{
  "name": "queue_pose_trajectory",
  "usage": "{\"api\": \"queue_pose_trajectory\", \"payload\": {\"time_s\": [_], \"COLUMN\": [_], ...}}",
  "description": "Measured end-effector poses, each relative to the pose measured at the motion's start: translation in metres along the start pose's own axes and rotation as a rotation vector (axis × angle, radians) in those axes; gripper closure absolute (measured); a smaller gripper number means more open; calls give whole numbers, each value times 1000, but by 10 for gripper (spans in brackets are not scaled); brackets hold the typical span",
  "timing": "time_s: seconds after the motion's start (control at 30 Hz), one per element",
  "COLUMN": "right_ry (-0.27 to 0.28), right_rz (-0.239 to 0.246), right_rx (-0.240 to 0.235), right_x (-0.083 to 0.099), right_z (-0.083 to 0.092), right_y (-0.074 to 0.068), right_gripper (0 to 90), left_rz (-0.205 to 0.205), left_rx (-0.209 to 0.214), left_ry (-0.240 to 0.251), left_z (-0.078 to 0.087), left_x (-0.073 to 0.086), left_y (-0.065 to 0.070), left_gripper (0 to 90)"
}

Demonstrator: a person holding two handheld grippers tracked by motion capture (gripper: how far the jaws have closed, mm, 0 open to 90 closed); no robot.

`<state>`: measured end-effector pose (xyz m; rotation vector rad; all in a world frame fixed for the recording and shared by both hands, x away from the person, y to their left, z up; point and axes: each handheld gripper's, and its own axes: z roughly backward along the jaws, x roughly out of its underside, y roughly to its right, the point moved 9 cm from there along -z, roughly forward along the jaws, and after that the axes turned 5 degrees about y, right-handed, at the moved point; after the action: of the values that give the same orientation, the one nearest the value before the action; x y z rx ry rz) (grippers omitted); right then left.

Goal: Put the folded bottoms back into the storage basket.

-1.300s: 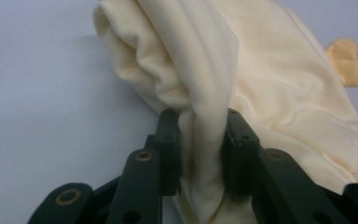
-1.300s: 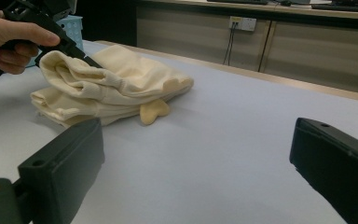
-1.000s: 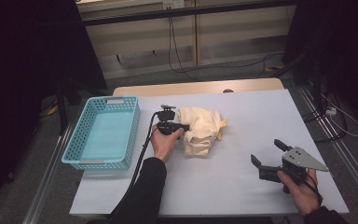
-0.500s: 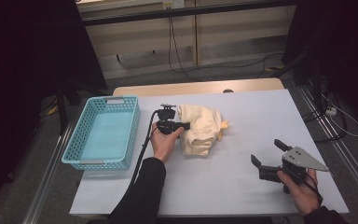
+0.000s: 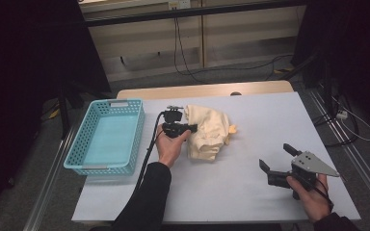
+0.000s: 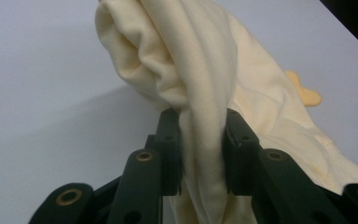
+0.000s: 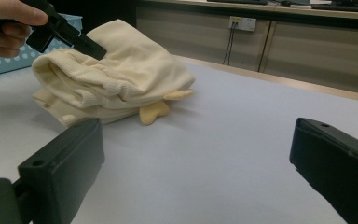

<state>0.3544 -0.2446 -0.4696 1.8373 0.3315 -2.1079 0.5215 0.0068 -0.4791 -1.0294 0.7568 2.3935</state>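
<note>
One cream garment (image 5: pixel 207 132) lies mid-table (image 5: pixel 270 120), a fold pinched between the left gripper (image 5: pixel 189 128) jaws. The right gripper (image 5: pixel 275 158), jaws spread and empty, waits well apart. One turquoise basket (image 5: pixel 107 136) sits left. No writing legible.

Lab-like workspace, white table (image 5: pixel 250 187), trailing floor cables (image 5: pixel 231 72), wall socket (image 7: pixel 242 22), dark surroundings
</note>
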Motion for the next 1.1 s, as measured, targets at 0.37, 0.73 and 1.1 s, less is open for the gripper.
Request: {"api": "queue_pose_trajectory", "payload": {"time_s": [0.37, 0.73, 1.1], "right_ry": [0, 0, 0], "right_rz": [-1, -2, -2], "right_rx": [0, -1, 0], "right_x": [0, 0, 0], "right_z": [0, 0, 0], "right_y": [0, 0, 0], "right_gripper": [26, 26, 26], "left_rz": [-58, -133, -191], "left_rx": [6, 3, -4], "left_ry": [30, 77, 104], "left_z": [8, 17, 26], "left_x": [-10, -19, -27], "left_y": [10, 17, 19], "left_gripper": [714, 715, 716]}}
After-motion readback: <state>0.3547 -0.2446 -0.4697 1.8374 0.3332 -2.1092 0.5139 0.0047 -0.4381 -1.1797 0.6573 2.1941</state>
